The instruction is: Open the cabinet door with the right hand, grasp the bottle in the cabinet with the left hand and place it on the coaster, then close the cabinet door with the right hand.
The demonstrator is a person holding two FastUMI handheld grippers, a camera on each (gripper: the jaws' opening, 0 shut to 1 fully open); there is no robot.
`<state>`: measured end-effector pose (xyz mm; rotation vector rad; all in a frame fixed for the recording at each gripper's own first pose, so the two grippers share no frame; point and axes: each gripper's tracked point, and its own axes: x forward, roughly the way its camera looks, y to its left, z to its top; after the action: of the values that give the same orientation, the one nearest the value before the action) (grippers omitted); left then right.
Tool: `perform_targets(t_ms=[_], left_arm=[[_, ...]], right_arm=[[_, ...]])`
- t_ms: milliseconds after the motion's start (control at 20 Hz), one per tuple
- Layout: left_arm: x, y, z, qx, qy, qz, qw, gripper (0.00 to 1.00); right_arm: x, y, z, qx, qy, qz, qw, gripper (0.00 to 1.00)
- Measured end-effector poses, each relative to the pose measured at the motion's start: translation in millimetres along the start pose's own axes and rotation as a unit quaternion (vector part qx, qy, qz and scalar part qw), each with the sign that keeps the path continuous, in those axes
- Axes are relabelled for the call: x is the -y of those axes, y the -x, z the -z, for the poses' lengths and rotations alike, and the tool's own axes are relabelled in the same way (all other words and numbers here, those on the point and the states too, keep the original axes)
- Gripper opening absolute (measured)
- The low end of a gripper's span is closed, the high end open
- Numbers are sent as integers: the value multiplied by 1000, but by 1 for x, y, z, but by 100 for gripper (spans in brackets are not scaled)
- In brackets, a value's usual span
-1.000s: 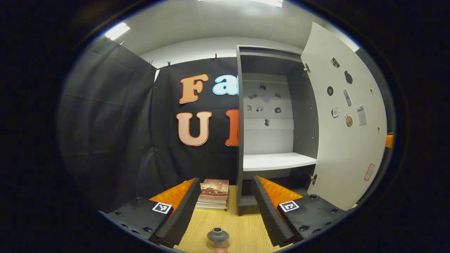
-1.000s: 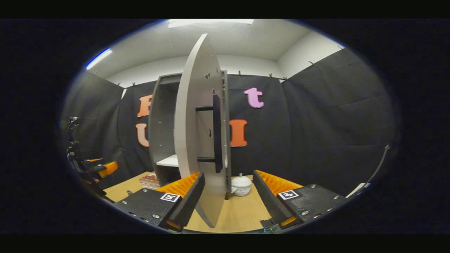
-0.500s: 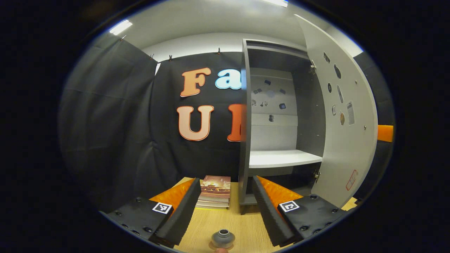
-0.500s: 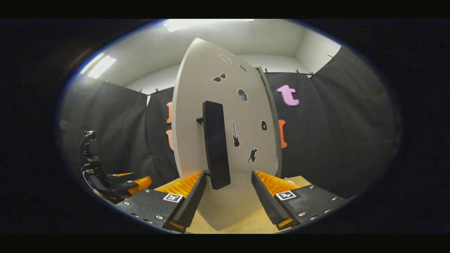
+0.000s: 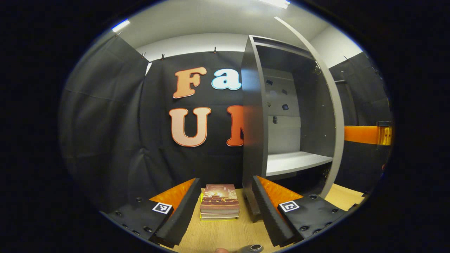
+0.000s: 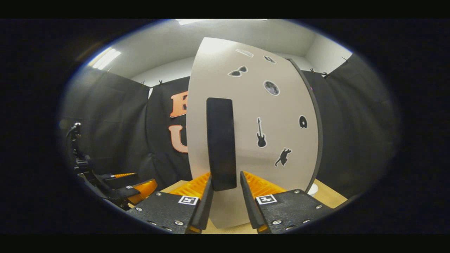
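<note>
While my right gripper [image 6: 226,195] is narrowing around the door handle [image 6: 220,144], touch unclear, cabinet door [image 6: 253,140] swinging further shut, left gripper [image 5: 225,207] idling spread, bottle [image 5: 254,248] slipping to six o'clock.

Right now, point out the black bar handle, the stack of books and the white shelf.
Black bar handle [image 6: 220,144], right gripper view, mid-bar.
Stack of books [image 5: 219,201], left gripper view, top cover.
White shelf [image 5: 295,162], left gripper view, top surface.

Recording booth, black cloth walls [image 5: 105,123], grey cabinet [image 5: 253,116], wooden table [image 5: 225,235]
</note>
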<state>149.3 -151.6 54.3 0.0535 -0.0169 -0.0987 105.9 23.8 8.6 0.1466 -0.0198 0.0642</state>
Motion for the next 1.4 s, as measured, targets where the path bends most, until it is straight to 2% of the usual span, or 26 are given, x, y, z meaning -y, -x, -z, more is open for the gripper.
perform_targets(t_ms=[50, 150, 400, 550, 700, 800, 1000, 1050, 1150, 1400], left_arm=[[-3, -3, 0, -2, 8, 7, 1000, 96], [-13, -8, 0, -5, 30, 9, 1000, 95], [-36, -17, -11, 10, 48, -25, 999, 95], [-43, -16, -12, 13, 44, -43, 998, 96], [-46, -16, -9, 10, 40, -59, 997, 95], [-45, -16, -8, 7, 45, -65, 997, 95], [-46, -16, -9, 3, 44, -75, 996, 95], [-46, -18, -9, 3, 41, -77, 996, 95], [-46, -19, -8, 0, 35, -79, 996, 95], [-42, -24, -5, -7, 32, -79, 996, 96]], right_arm=[[-3, -6, 1, 0, 5, 8, 1000, 40], [-5, -20, 5, -1, 14, 11, 1000, 38], [-11, -48, 10, -7, -3, -15, 1000, 38], [-9, -57, 13, -5, -4, -27, 1000, 42], [-12, -62, 16, 3, 35, -30, 999, 45], [-14, -70, 18, 6, 58, -31, 998, 50], [-14, -85, 24, 9, 63, -36, 997, 67], [-16, -90, 22, 10, 58, -37, 998, 66], [-20, -103, 19, 11, 44, -43, 998, 73], [-24, -112, 19, 15, 29, -52, 998, 81]])
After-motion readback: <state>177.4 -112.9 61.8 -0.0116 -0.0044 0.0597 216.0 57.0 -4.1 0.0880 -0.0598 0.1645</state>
